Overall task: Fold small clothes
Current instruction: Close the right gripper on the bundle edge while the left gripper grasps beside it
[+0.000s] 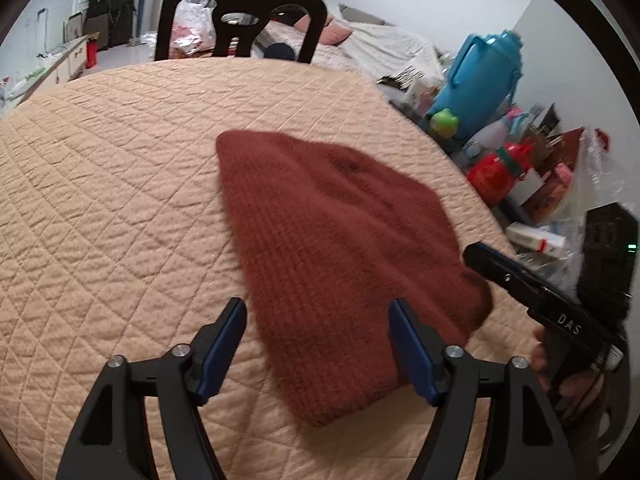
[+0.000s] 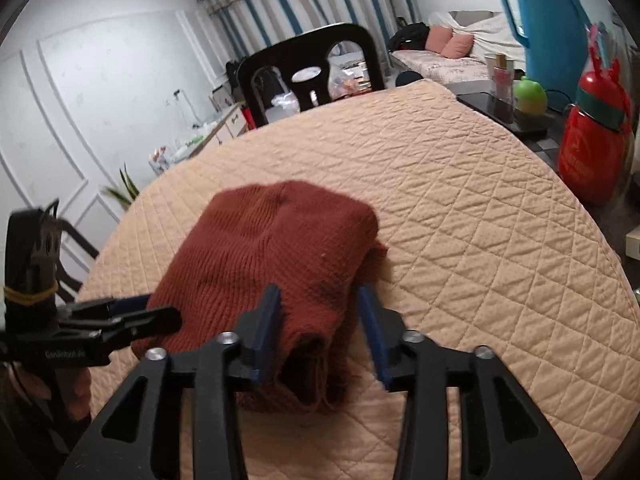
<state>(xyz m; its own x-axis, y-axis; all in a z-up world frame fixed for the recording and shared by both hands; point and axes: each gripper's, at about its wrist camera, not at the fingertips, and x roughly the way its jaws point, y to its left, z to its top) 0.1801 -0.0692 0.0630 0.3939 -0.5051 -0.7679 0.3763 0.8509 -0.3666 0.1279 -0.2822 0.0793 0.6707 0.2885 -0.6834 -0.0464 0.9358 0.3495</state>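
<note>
On the peach quilted table cover (image 1: pixel 120 200), in the left wrist view, I see the rust-brown knitted hat (image 1: pixel 328 248) lying flat, its long axis running from a rounded far end up and left toward a wider near end down and right. My left gripper (image 1: pixel 318 348) stands with its blue pads (image 1: pixel 224 344) spread wide and empty; the near left edge of the hat lies in the gap between them, closer to the right pad, and I cannot tell whether either pad touches the knit. The right gripper (image 1: pixel 480 258) enters from the right with its tip at the hat's near right corner; this view does not show its jaw state. In the right wrist view, the hat (image 2: pixel 272 256) runs straight ahead along the fingers, with its open brim end nearest. The right gripper (image 2: pixel 320 320) is spread, with the brim's near right part bunched between the pads; it straddles the fabric but is not pinching it. The left gripper (image 2: pixel 152 312) comes in from the left at the hat's near left edge. I judge that both grippers are equally near the brim end, so the coming fold turns on carrying that end forward along the long axis toward the crown.
</note>
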